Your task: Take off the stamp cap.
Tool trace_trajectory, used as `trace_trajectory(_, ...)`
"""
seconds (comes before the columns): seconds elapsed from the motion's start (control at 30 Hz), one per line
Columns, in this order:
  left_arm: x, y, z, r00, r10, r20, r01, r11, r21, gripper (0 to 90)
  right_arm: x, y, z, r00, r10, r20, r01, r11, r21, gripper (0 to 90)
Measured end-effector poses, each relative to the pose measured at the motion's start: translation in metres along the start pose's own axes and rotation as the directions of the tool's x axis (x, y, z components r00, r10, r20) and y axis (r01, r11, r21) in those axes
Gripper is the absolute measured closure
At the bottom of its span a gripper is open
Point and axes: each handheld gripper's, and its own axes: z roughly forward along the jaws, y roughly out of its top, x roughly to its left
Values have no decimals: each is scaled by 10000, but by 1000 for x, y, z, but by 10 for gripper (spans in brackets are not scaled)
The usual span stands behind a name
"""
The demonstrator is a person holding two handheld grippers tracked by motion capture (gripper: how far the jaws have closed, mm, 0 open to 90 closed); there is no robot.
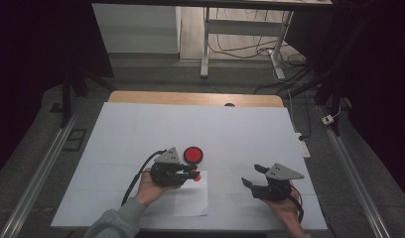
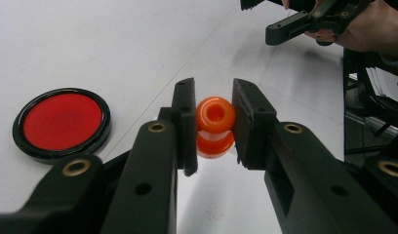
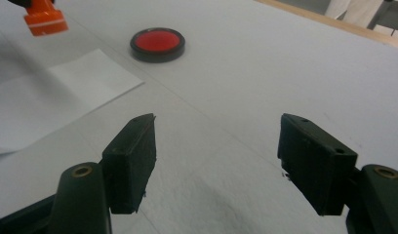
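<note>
An orange stamp [image 2: 215, 117] with a round knobbed handle sits between the pads of my left gripper [image 2: 214, 124], which is shut on it. In the high view this gripper [image 1: 194, 174] hovers over the top edge of a white paper sheet [image 1: 190, 201], its tips pointing right. A round red ink pad [image 1: 193, 154] in a black case lies just beyond it on the table. My right gripper [image 1: 251, 174] stands to the right, open, with nothing between its fingers [image 3: 131, 161]. From the right gripper view I see the stamp [image 3: 43, 19], the ink pad [image 3: 157, 44] and the paper [image 3: 65, 92] ahead.
A white cover [image 1: 141, 129] spreads over the table, with a wooden edge [image 1: 190, 97] at the far side. Metal rails [image 1: 36, 178] run along both sides. Beyond the table stand desk legs [image 1: 205, 44] and floor cables [image 1: 290, 64].
</note>
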Motion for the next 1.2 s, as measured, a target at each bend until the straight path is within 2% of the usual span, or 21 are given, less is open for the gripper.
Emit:
trace_trajectory(0.2, 0, 0, 2, 10000, -25, 31, 25, 10000, -33, 723, 10, 6, 8, 9993, 39, -364, -49, 9996, -268, 298)
trace_trajectory(0.37, 2, 0, 2, 10000, -29, 42, 29, 10000, -6, 723, 18, 11, 11, 9983, -212, -549, 188, 9989, -439, 298)
trace_trajectory(0.87, 2, -1, 3, 10000, -44, 25, 44, 10000, 45, 723, 40, 18, 38, 9903, -537, -1283, 527, 9985, -114, 298)
trace_trajectory(1.2, 3, -1, 4, 10000, -65, 40, 65, 10000, 71, 723, 54, 21, 50, 9848, -783, -1549, 798, 9968, 34, 302)
